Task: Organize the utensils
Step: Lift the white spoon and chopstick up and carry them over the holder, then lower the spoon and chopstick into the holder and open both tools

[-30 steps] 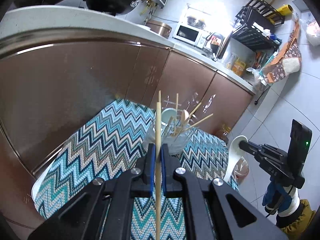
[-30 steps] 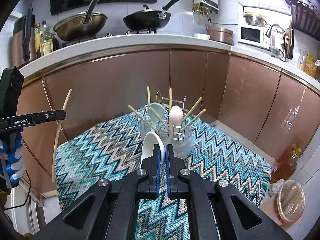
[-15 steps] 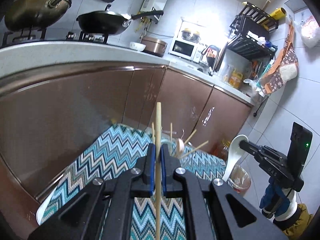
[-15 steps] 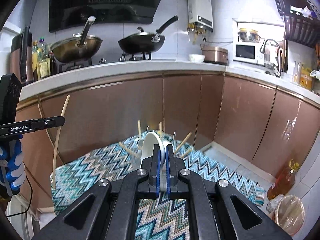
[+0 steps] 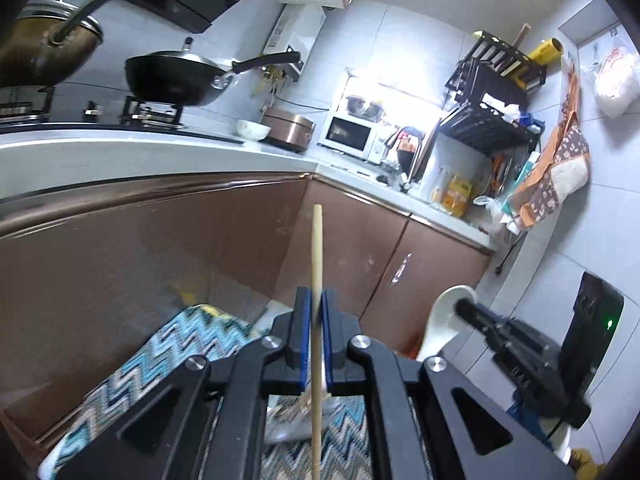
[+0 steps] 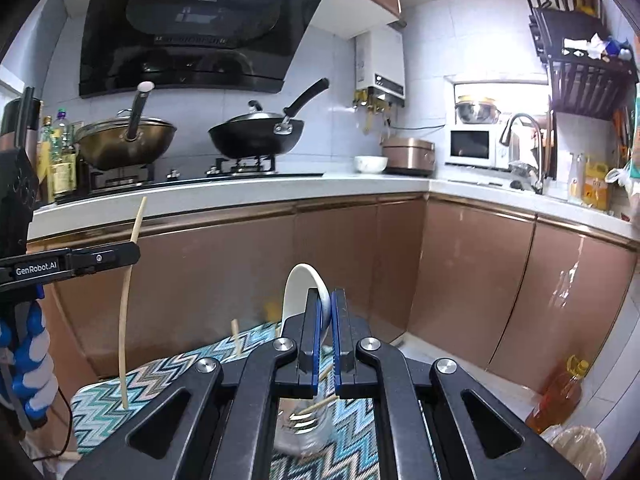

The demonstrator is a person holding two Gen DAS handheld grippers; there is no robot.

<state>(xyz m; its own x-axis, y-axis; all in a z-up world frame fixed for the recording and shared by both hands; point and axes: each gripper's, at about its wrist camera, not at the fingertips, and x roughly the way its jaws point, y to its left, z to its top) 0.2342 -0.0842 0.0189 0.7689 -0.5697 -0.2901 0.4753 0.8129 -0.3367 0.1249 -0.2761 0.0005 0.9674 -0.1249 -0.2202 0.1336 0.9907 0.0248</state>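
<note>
My left gripper (image 5: 315, 312) is shut on a wooden chopstick (image 5: 317, 256) that stands upright between its blue pads. The chopstick also shows in the right wrist view (image 6: 130, 292), held by the left gripper (image 6: 120, 254). My right gripper (image 6: 327, 308) is shut on a white ceramic spoon (image 6: 302, 284), bowl end up; the spoon also shows in the left wrist view (image 5: 444, 320). The clear utensil holder (image 6: 308, 428) with chopsticks in it sits low, mostly hidden behind the right gripper. Both grippers are raised above it.
A zigzag-patterned cloth (image 6: 168, 376) covers the low table. Brown cabinet fronts (image 6: 360, 264) stand behind it under a white counter (image 6: 240, 188) with two woks. An oil bottle (image 6: 560, 392) stands on the floor at the right.
Both grippers have risen and tilted up with their loads. The utensil holder has dropped from mid-view to the bottom, behind the gripper bodies.
</note>
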